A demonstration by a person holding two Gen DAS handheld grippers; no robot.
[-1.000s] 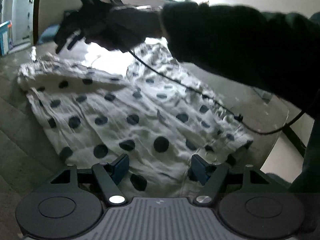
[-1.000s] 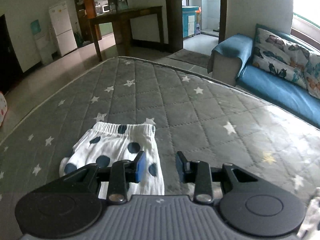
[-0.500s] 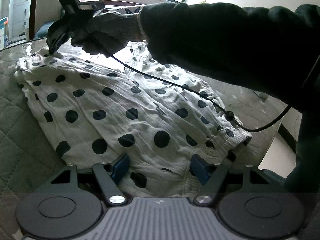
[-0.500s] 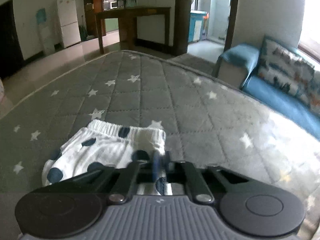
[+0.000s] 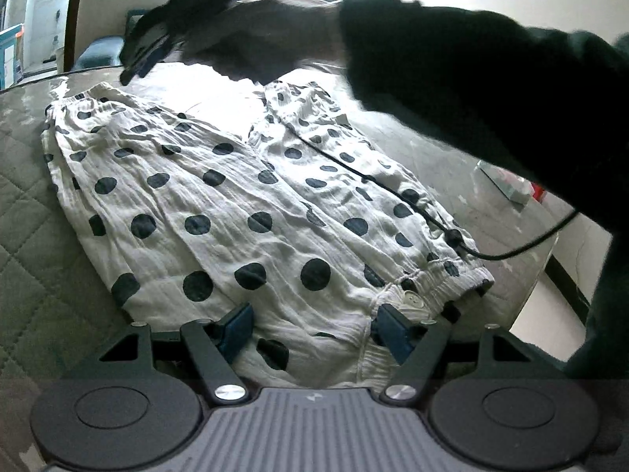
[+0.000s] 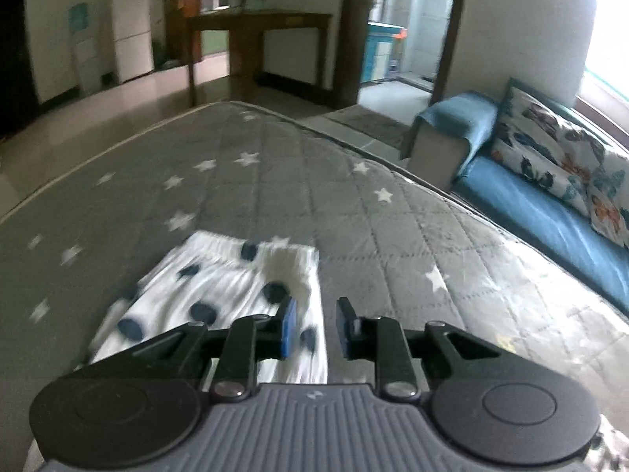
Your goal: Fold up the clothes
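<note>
White trousers with dark polka dots (image 5: 236, 204) lie spread on the grey quilted mattress (image 5: 23, 236). My left gripper (image 5: 314, 330) is open, its jaws wide apart over the near hem, by the elastic waistband and a button (image 5: 411, 299). My right gripper (image 6: 313, 332) is open with a narrow gap, just above the far cuff of the trousers (image 6: 220, 283). In the left wrist view the right gripper (image 5: 145, 59) hovers at the far end, held by a dark-gloved hand and sleeve.
The mattress (image 6: 275, 181) has white stars and its edge runs along the right. A blue sofa (image 6: 550, 212) with patterned cushions stands beyond it. A black cable (image 5: 393, 192) trails across the trousers. A small box (image 5: 507, 185) lies on the mattress at right.
My right gripper shut half a second ago and has opened again, lifting slightly off the cuff. The trouser leg lies flatter. My left gripper has stayed open in place.
</note>
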